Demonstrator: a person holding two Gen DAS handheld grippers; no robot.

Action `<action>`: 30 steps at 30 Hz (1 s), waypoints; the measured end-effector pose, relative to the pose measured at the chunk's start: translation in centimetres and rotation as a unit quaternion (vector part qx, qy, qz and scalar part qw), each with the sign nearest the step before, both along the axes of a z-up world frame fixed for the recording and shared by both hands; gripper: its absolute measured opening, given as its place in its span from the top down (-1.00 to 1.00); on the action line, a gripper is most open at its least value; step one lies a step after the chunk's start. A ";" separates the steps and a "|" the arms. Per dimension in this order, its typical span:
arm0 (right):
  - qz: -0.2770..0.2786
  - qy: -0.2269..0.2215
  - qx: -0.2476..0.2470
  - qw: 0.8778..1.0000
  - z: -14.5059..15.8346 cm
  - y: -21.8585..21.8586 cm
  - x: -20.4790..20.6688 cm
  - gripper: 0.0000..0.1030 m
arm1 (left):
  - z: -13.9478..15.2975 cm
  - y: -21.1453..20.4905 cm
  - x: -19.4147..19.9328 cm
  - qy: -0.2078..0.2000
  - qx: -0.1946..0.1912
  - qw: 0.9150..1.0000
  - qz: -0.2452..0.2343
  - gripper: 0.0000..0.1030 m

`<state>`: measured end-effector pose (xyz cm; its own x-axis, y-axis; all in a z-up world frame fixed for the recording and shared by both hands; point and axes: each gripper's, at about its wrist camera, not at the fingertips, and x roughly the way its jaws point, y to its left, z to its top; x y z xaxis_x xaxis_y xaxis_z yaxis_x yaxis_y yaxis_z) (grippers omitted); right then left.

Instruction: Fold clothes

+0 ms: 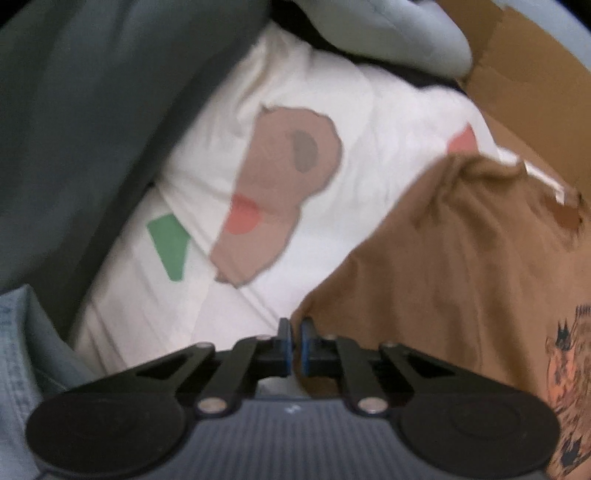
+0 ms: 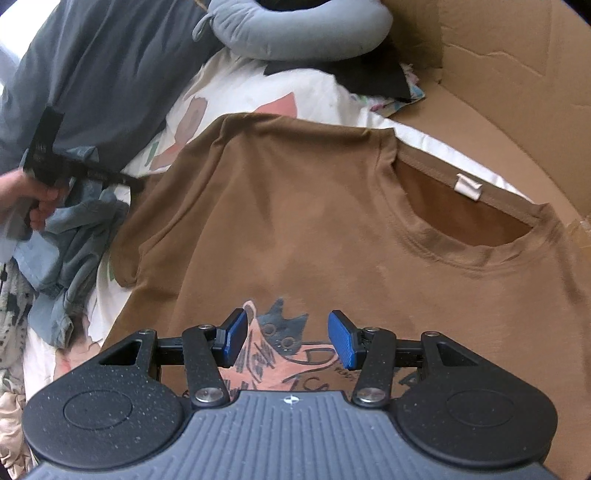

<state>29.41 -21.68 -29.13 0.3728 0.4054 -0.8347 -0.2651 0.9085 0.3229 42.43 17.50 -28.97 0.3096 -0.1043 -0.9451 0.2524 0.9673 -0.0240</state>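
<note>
A brown T-shirt [image 2: 295, 203] with a cartoon print lies face up on a white patterned sheet [image 2: 240, 88], its collar and white label toward the far right. My right gripper [image 2: 288, 339] hangs open just above the print, with nothing between its blue pads. In the left wrist view my left gripper [image 1: 295, 339] is shut, its pads pinching the edge of the brown T-shirt [image 1: 443, 258] where it meets the white sheet [image 1: 314, 110]. The right wrist view shows a hand [image 2: 29, 199] holding that left gripper [image 2: 135, 184] at the shirt's left sleeve.
A dark grey cloth [image 2: 103, 74] lies along the left, with crumpled blue-grey garments [image 2: 74, 240] below it. A grey neck pillow [image 2: 295, 33] sits at the back. A cardboard wall [image 2: 498, 74] bounds the right side. Pale denim [image 1: 18, 350] shows at the lower left.
</note>
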 end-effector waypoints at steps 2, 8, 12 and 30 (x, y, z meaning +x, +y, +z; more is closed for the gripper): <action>0.005 0.001 -0.005 1.000 -0.3 0.3 0.2 -0.08 | 0.6 0.4 0.7 -0.005 0.004 1.000 0.007 0.92; -0.025 0.010 0.003 1.000 -1.4 -0.4 0.4 -0.08 | 1.5 0.5 3.0 -0.020 0.022 1.000 0.005 0.92; -0.026 0.021 -0.002 0.999 -2.4 -0.6 0.0 -0.08 | 1.3 0.2 4.2 -0.025 0.040 0.999 0.002 0.92; -0.055 0.069 -0.021 0.996 -6.0 -2.3 -0.8 -0.06 | 0.6 -1.4 5.3 -0.041 0.074 0.996 0.029 0.78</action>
